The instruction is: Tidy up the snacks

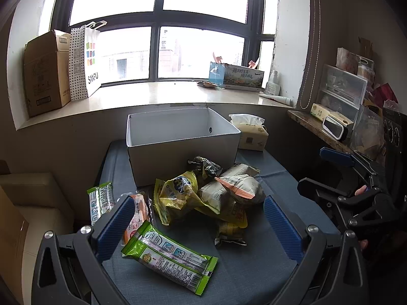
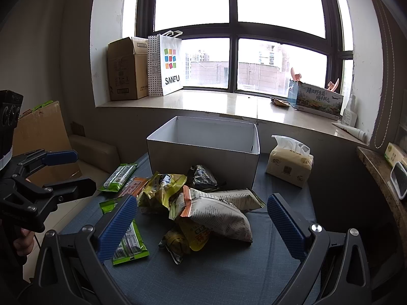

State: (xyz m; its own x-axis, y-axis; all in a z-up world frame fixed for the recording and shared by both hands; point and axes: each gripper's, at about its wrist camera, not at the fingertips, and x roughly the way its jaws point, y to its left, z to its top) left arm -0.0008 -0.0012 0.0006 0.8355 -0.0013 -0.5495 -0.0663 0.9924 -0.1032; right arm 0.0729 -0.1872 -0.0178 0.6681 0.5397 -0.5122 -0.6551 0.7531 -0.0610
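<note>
Crinkled snack packets (image 1: 203, 198) lie heaped before the empty white box (image 1: 178, 137).

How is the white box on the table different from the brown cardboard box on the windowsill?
The white box sits on the blue table, just behind the snack pile; the brown cardboard box stands on the windowsill beside a shopping bag. The white box is low, wide and plain, with no lid on; the brown one stands tall with printed sides and raised top flaps. Both are open-topped rectangular boxes.

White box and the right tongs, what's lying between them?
The snack pile, topped by a newsprint-patterned bag, lies between the white box and the right tongs, per the right wrist view.
</note>
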